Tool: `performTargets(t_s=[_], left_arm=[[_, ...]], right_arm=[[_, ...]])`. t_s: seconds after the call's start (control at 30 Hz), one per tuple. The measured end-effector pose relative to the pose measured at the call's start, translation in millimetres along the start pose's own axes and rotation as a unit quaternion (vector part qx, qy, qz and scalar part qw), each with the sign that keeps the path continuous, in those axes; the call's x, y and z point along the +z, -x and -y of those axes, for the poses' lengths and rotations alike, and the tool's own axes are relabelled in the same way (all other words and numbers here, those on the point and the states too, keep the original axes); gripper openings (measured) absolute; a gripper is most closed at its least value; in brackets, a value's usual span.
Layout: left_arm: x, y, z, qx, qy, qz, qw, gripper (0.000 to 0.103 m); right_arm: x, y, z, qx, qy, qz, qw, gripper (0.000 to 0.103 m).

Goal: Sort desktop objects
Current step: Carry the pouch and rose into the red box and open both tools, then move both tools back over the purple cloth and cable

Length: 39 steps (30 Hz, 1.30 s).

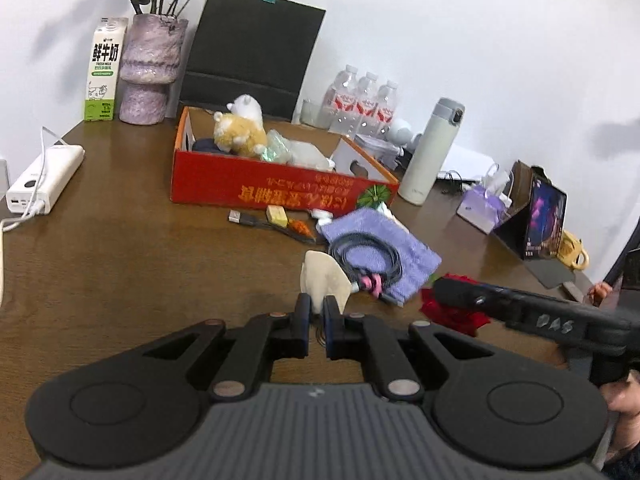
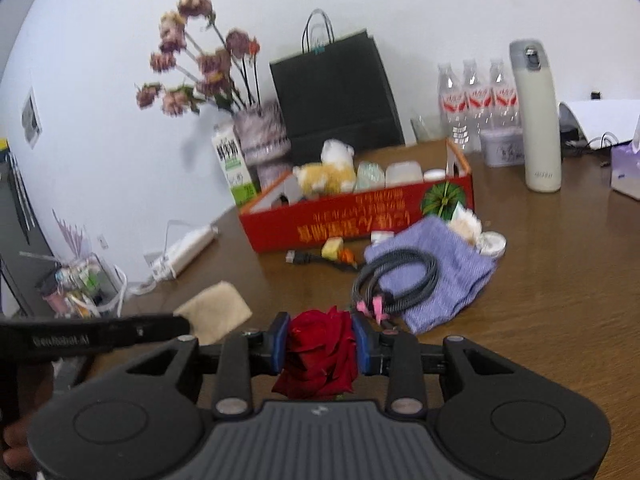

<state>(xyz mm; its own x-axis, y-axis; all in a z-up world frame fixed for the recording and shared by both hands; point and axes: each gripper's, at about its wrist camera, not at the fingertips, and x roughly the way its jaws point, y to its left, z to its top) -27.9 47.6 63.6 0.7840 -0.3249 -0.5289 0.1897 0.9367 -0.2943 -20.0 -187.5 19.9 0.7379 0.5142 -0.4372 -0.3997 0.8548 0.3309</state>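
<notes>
Spanning the whole scene, brown wooden table (image 1: 120,248). Red cardboard box (image 1: 280,188) at far centre, plush toy (image 1: 240,132) and packets inside. Black paper bag (image 1: 256,52) stands behind it against the wall. Purple cloth (image 2: 440,272) lies near-right of the box, coiled grey cable (image 2: 400,276) on top.

Right gripper (image 2: 320,348) held low over the near table edge, level, pointing toward the box; its body crosses the left wrist view from the right. Fingers closed partway, clamped on a red rose head (image 2: 320,360), pads pressing both sides.

Left gripper (image 1: 316,320) low, left of the right one. Fingers nearly together, pinching the near edge of a beige cloth piece (image 1: 324,280), which stands up from the tips beside the cable.
</notes>
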Motion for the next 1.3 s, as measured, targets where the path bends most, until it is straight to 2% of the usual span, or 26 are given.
performTargets(t_s=[0.07,0.13,0.23,0.3,0.4,0.47,0.53,0.67,0.7,0.73,0.77,0.8,0.87,0.93,0.97,1.03,1.07,1.1,1.13,1.2,1.3], left_arm=[[16,-2,-2,-0.008,-0.002,0.007,0.9999,0.007],[36,-6,-3,-0.023,-0.007,0.021,0.9995,0.007],[79,-25,-6,-0.032,-0.017,0.035,0.9987,0.007],[116,-51,-10,-0.035,-0.016,0.032,0.9987,0.007],[171,-119,-21,-0.023,0.014,0.004,0.9996,0.007],[194,-176,-27,0.005,0.030,-0.029,0.9991,0.007],[202,-228,-22,0.033,0.051,-0.068,0.9958,0.007],[206,-290,-28,0.049,0.077,-0.091,0.9916,0.010],[206,-298,-30,0.049,0.083,-0.087,0.9915,0.014],[205,-303,-32,0.053,0.085,-0.085,0.9914,0.016],[205,-308,-31,0.054,0.075,-0.086,0.9920,0.021],[204,-310,-28,0.050,0.060,-0.087,0.9932,0.032],[205,-307,-22,0.047,0.034,-0.077,0.9954,0.049],[209,-298,-19,0.051,0.021,-0.064,0.9964,0.050],[209,-293,-19,0.051,0.015,-0.062,0.9967,0.054],[209,-282,-18,0.057,0.007,-0.060,0.9965,0.066],[206,-274,-18,0.069,0.004,-0.058,0.9959,0.075],[201,-264,-18,0.083,0.005,-0.055,0.9950,0.077],[194,-250,-20,0.092,0.008,-0.048,0.9946,0.077],[173,-217,-21,0.094,0.014,-0.028,0.9951,0.086],[130,-167,-23,0.090,0.039,-0.012,0.9951,0.094]], right_arm=[[19,3,5,0.006,0.001,0.012,1.000,0.032],[45,4,11,-0.006,0.016,0.034,0.999,0.032],[92,-1,28,-0.015,0.007,0.064,0.998,0.032],[127,-21,42,-0.015,-0.008,0.060,0.998,0.032],[175,-77,65,-0.033,-0.035,0.031,0.998,0.032],[197,-125,78,-0.082,-0.033,-0.001,0.996,0.032],[212,-173,90,-0.116,-0.030,-0.039,0.992,0.032],[221,-249,108,-0.161,-0.022,-0.104,0.981,0.033],[221,-263,109,-0.176,-0.014,-0.111,0.978,0.038],[221,-274,111,-0.185,-0.007,-0.117,0.976,0.050],[221,-284,113,-0.190,0.000,-0.124,0.974,0.057],[223,-289,114,-0.191,0.006,-0.122,0.974,0.063],[225,-289,112,-0.193,0.012,-0.107,0.975,0.064],[226,-285,108,-0.188,0.015,-0.100,0.977,0.073],[227,-282,106,-0.183,0.015,-0.099,0.978,0.075],[226,-270,101,-0.176,0.016,-0.093,0.980,0.076],[226,-266,99,-0.173,0.016,-0.094,0.980,0.076],[225,-259,97,-0.170,0.014,-0.096,0.981,0.079],[221,-250,95,-0.166,0.010,-0.096,0.981,0.079],[205,-222,89,-0.151,-0.005,-0.084,0.985,0.081],[167,-183,71,-0.115,-0.010,-0.072,0.991,0.088]])
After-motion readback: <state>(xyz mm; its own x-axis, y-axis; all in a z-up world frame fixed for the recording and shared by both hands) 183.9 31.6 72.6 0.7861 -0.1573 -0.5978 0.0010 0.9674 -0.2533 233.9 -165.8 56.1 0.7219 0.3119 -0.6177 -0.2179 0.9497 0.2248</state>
